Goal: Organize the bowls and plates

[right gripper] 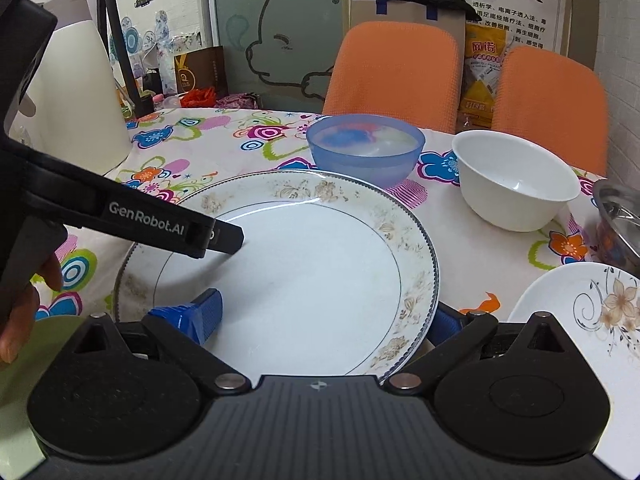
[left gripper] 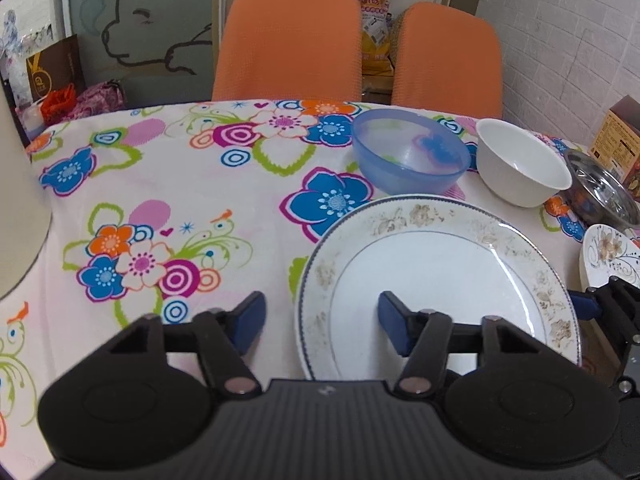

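Note:
A large white plate [left gripper: 440,272] [right gripper: 304,264] with a faded floral rim lies on the flowered tablecloth [left gripper: 180,184]. My left gripper [left gripper: 324,324] is open across the plate's left rim, one finger off the plate and one over it. My right gripper [right gripper: 320,320] is open across the plate's right side, with its left finger over the plate and its right finger just past the rim. Behind the plate stand a translucent blue bowl [left gripper: 412,156] [right gripper: 366,148] and a white bowl [left gripper: 520,168] [right gripper: 516,180]. A smaller flowered plate [left gripper: 608,256] [right gripper: 580,320] lies to the right.
A steel bowl [left gripper: 600,192] [right gripper: 618,220] sits at the far right, with a brown box [left gripper: 620,140] behind it. A tall white jug [right gripper: 76,92] stands at the table's left. Two orange chairs [left gripper: 288,40] line the far edge. A hand [right gripper: 24,312] holds the left gripper's handle.

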The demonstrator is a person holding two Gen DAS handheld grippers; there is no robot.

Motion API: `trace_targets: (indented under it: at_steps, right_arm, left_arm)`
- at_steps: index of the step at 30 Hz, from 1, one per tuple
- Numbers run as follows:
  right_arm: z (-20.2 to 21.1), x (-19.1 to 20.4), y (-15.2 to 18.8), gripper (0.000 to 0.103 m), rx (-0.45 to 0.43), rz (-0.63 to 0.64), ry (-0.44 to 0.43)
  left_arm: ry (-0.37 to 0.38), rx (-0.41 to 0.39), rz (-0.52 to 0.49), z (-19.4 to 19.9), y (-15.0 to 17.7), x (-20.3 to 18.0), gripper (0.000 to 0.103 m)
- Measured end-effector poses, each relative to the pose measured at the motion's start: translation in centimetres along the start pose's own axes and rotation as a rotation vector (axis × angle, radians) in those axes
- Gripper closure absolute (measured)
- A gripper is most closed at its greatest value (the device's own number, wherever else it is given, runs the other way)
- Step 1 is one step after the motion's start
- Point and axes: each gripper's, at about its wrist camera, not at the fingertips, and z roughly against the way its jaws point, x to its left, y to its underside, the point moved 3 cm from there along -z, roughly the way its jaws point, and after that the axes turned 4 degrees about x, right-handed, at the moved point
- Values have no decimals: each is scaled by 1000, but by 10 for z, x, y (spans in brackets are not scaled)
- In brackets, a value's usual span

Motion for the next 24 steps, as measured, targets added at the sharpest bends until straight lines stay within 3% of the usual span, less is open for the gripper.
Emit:
trace_targets:
  at_steps: [1, 3, 7, 16, 24]
  right_arm:
    - [-1, 1, -1, 13, 3, -7, 5]
    - [-1, 1, -3, 13, 19, -26, 15]
    - [1, -1, -5, 13, 21, -64, -1]
    - [47, 7, -14, 13, -73, -69, 18]
    - [104, 48, 18, 13, -113, -60, -16]
  left_arm:
    - [20, 9, -6, 0, -1, -5, 61]
    - [-22, 10, -7, -2, -5, -11, 60]
    - [-14, 13, 6, -1, -8, -11, 64]
    - [-4, -73, -11, 50, -16, -25, 64]
    - [-19, -87, -1, 112, 37, -21, 64]
